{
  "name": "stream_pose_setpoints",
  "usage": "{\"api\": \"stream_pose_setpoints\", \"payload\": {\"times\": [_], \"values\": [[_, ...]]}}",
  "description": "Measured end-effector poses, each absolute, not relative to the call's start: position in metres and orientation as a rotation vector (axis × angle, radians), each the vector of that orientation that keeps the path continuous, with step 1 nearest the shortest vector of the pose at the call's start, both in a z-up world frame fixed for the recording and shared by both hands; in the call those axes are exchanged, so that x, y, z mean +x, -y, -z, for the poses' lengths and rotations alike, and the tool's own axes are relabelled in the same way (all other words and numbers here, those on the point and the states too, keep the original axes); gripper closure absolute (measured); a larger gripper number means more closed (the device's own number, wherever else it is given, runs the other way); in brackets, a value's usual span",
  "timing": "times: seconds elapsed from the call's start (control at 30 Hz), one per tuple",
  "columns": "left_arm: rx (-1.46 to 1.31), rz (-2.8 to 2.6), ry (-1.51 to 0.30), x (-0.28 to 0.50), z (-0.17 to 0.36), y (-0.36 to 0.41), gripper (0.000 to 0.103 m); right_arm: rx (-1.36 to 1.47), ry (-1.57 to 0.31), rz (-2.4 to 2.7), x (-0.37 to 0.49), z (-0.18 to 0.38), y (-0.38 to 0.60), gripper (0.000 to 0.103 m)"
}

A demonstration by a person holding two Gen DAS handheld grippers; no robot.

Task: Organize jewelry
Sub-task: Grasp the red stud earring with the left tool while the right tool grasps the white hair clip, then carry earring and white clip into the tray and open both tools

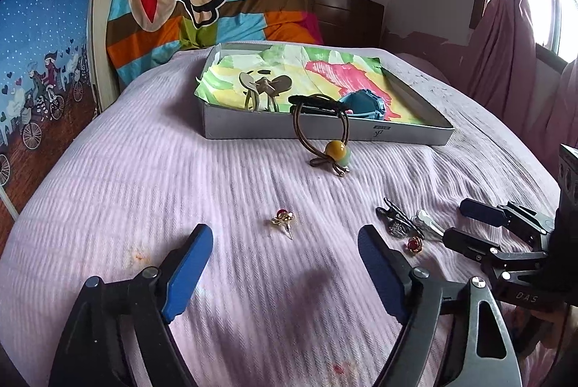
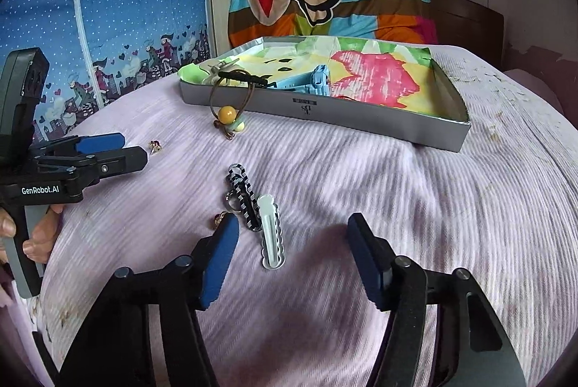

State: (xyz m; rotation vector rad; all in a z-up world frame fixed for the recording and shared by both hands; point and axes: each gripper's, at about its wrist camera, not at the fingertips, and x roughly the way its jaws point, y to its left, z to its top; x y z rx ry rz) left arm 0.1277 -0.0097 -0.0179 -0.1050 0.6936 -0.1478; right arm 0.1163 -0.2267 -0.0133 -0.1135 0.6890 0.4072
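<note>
The white scalloped hair clip (image 2: 271, 235) lies flat on the ribbed lilac bedspread (image 2: 397, 206), its long axis running away from the right gripper (image 2: 293, 255), between its parted, empty fingers. The left gripper (image 1: 285, 266) tilts downward, fingers wide, nothing between them; a gold stud earring (image 1: 283, 220) lies just ahead. The grey cardboard tray (image 1: 325, 130) sits well beyond.
</note>
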Motion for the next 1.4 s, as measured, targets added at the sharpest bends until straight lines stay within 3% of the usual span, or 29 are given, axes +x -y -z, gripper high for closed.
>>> {"api": "stream_pose_setpoints", "payload": {"times": [0.17, 0.57, 0.77, 0.97, 1.4], "values": [[-0.103, 0.160, -0.720, 0.136, 0.022, 0.013, 0.039, -0.123, -0.718, -0.425, 0.120, 0.019, 0.221, 0.068], [-0.129, 0.141, -0.737, 0.147, 0.028, 0.010, 0.075, -0.131, -0.750, -0.439, 0.124, 0.025, 0.217, 0.079], [-0.133, 0.131, -0.742, 0.148, 0.030, 0.009, 0.088, -0.131, -0.751, -0.438, 0.124, 0.026, 0.217, 0.082], [-0.129, 0.133, -0.734, 0.147, 0.030, 0.008, 0.090, -0.122, -0.747, -0.441, 0.124, 0.026, 0.217, 0.093], [-0.091, 0.189, -0.645, 0.131, 0.020, 0.018, 0.090, -0.055, -0.663, -0.429, 0.124, 0.011, 0.231, 0.094]]}}
